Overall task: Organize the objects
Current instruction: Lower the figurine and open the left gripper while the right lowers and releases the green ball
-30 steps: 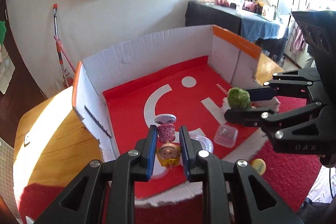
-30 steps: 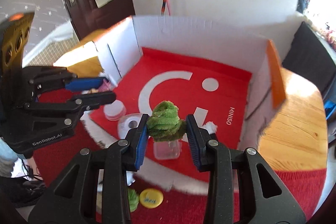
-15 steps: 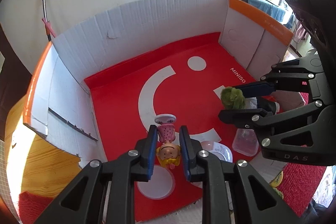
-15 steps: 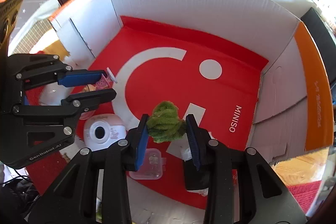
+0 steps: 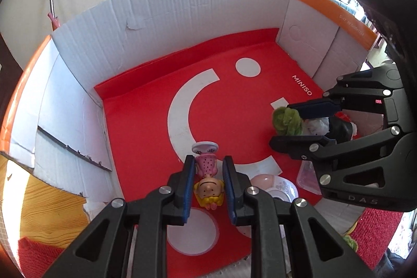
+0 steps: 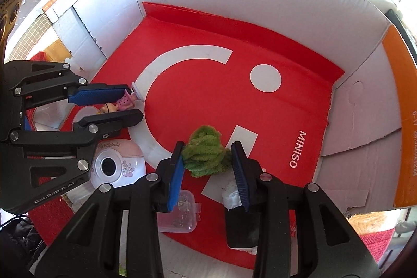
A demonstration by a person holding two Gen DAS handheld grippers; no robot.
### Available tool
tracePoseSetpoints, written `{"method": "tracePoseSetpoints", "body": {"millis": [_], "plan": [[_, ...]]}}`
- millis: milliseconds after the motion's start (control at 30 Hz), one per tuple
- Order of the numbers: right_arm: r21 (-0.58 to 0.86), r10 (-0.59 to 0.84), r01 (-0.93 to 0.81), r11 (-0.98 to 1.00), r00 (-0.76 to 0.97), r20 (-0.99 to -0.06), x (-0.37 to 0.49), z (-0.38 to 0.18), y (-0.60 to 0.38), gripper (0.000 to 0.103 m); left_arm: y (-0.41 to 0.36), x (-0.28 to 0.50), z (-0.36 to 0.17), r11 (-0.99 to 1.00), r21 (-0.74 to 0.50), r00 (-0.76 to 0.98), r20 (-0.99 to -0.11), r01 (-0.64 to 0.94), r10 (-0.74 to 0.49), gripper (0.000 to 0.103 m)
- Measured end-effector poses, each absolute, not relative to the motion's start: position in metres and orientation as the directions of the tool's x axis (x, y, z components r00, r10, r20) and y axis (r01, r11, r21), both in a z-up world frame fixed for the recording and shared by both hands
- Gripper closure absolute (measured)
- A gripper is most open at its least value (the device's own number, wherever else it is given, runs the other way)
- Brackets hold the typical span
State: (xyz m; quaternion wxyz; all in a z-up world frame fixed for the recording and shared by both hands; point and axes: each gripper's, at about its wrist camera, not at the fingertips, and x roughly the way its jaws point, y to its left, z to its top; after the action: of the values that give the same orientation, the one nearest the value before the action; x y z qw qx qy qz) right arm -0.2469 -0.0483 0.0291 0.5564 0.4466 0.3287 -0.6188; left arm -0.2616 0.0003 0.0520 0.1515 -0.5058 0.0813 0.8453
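- Holding doll [image 5: 207, 179] clamped in left gripper [image 5: 207, 183], low over box [image 5: 182, 17] floor.
- Holding green yarn ball [image 6: 206, 155] in right gripper [image 6: 207, 168], jaws narrow.
- Neither released yet; camera [image 6: 117, 166], clear tub [image 6: 179, 212] already inside.

We see a small doll [image 5: 208, 181] — pink dotted dress, yellow hair — held head-first between the left claw's [image 5: 207, 183] pads; a green fuzzy clump [image 6: 206, 154] sits between the right claw's [image 6: 207, 168] pads.
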Motion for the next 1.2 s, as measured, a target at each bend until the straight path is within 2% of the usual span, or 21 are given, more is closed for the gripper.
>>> {"method": "tracePoseSetpoints", "body": {"millis": [1200], "plan": [[0.079,-0.393,0.98,-0.182,0.001,-0.92,-0.25,0.035,-0.026,0.064,-0.006,-0.262,0.054,-0.945,-0.048,-0.435,-0.88,-0.322,0.193,0.08]]}}
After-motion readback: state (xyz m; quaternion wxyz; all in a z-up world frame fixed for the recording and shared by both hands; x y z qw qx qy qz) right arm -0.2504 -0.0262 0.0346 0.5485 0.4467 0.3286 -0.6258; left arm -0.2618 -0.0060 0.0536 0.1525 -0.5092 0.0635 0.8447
